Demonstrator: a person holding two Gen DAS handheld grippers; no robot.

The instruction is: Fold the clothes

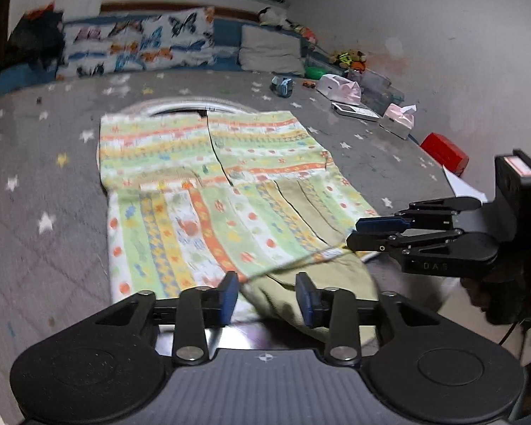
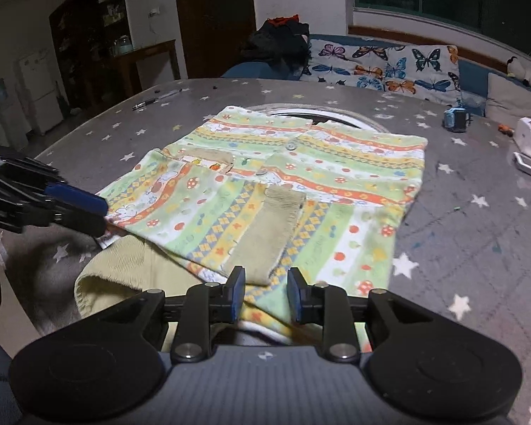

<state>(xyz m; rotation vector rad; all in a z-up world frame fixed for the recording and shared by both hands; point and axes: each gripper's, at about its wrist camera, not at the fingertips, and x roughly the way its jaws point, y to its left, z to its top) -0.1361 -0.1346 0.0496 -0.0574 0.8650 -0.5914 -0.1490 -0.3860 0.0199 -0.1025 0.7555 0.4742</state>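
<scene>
1. The patterned garment [image 1: 209, 184] lies flat in mid-frame on the grey star-print cover [image 1: 46, 177], its near part folded over with an olive cuff [image 2: 276, 226] on top.
2. Left gripper [image 1: 267, 299] – jaws apart at the bottom of the left wrist view, olive fabric between the pads and not pinched.
3. Right gripper [image 2: 265, 294] – jaws apart over the garment's near hem, nothing clamped.
4. A butterfly pillow [image 1: 138, 44] sits in the upper left and a red box [image 1: 444, 152] at the right.
</scene>
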